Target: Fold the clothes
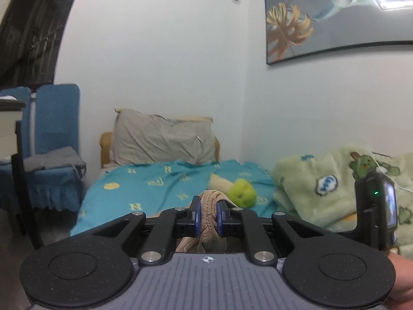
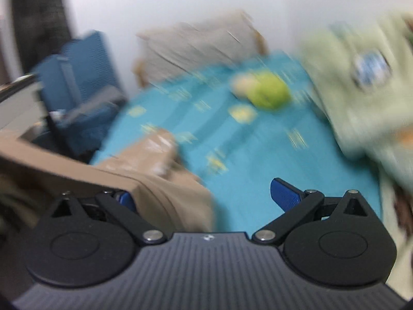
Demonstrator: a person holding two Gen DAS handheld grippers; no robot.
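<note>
The left hand-held gripper (image 1: 207, 213) pinches the tan garment (image 1: 209, 206) over the bed (image 1: 144, 183); the right hand-held gripper (image 2: 206, 196) gapes wide.

- The right wrist view is smeared all over. The bed (image 2: 247, 170) and the green blanket (image 2: 361, 98) look streaky.
- The tan clothes (image 2: 165, 193) cover most of the left blue pad of the right claw (image 2: 206, 199).
- In the left wrist view, most of the tan clothes (image 1: 207, 206) are hidden under the left claw (image 1: 207, 215).
- The wall picture (image 1: 335, 18) is cut off at the top and right edges.
- The chair (image 1: 51, 142) is cut off at the left edge.
</note>
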